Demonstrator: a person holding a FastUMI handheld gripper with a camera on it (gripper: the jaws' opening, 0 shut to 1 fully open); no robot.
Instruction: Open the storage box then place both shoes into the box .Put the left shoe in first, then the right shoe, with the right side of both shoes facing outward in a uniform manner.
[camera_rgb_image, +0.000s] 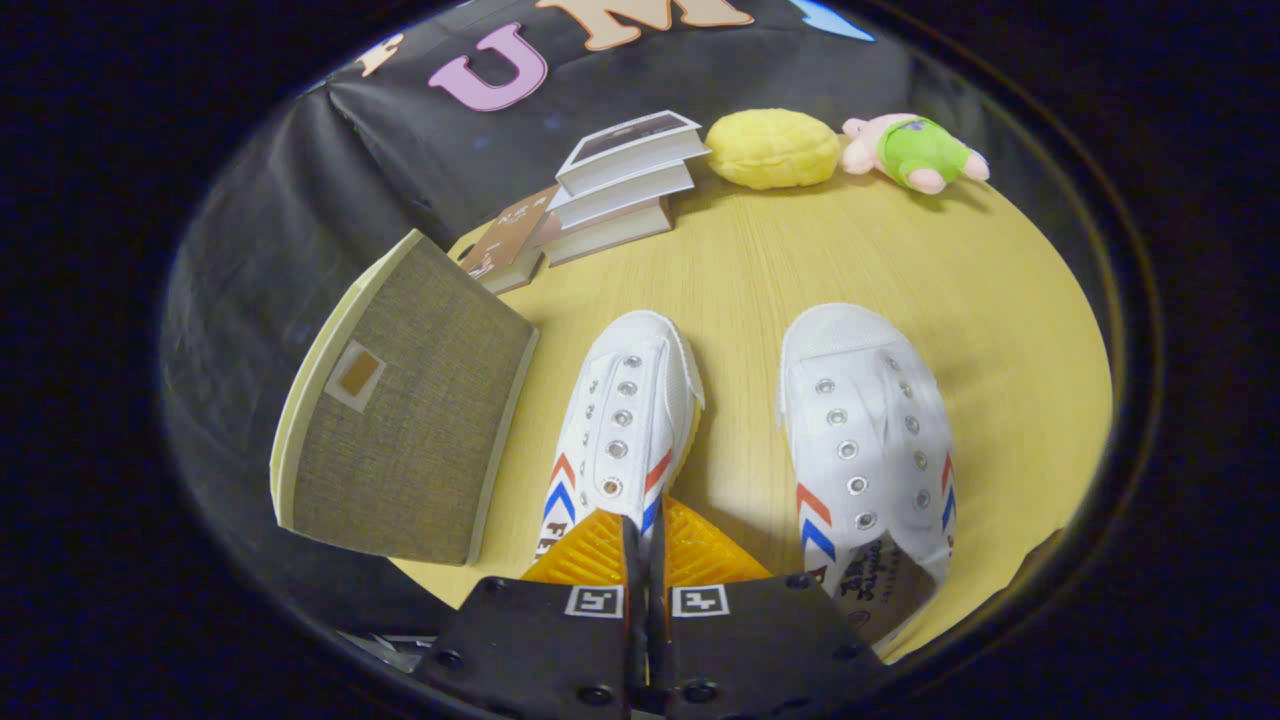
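Note:
Two white canvas shoes with red and blue chevrons lie on the wooden table (760, 270), toes pointing away from me. My gripper (641, 522) is shut on the rear opening edge of the left-hand shoe (622, 415); both fingers press together with only a thin strip of the shoe between them. The right-hand shoe (865, 440) lies free to the right of the fingers, its printed insole showing at the heel. A brown fabric storage box (405, 420) with cream edges and a small label window stands left of the held shoe. I cannot tell whether it is open.
Beyond the shoes, a stack of books (620, 180) sits at the table's back, with a brown book (510, 245) lying beside it. A yellow plush (772, 148) and a pink and green plush toy (915, 152) lie further right. The table's edge runs close on the right.

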